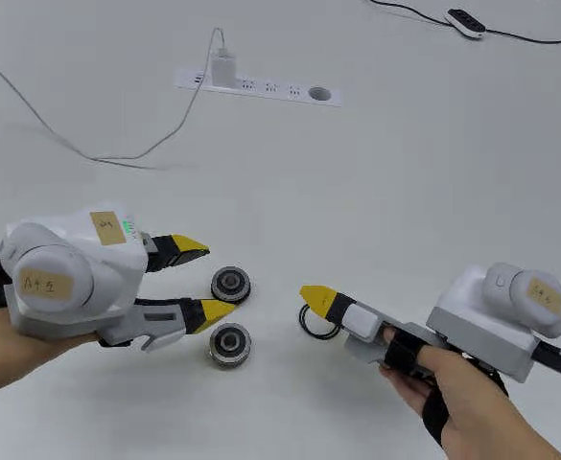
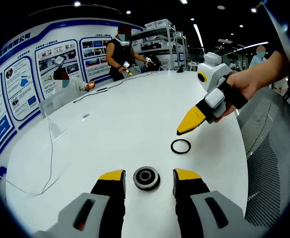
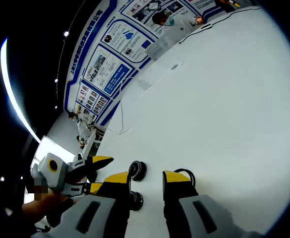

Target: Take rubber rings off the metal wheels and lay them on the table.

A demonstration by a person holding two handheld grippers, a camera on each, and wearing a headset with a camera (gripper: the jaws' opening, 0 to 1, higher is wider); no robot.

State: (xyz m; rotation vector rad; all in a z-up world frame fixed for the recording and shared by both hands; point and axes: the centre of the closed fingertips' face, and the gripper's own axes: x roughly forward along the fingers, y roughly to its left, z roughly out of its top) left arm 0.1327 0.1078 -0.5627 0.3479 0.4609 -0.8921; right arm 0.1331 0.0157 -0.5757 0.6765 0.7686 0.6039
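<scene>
Left gripper point(image 1: 201, 279), fingers spread, brackets the far wheel point(image 1: 230, 284); right gripper point(image 3: 147, 176), likewise spread, hovers by the ring point(image 2: 180, 146).

Two small round wheels lie flat on the white table point(image 1: 405, 172), each a pale metal hub with a centre hole inside a dark outer band. The far wheel point(image 1: 230, 284) is the marker: the near wheel point(image 1: 230, 344) sits just on the viewer's side of it, close but apart. A thin black rubber ring point(image 2: 172, 147) lies loose and flat to the right of the far wheel, off both wheels, with bare table showing through its middle.
</scene>
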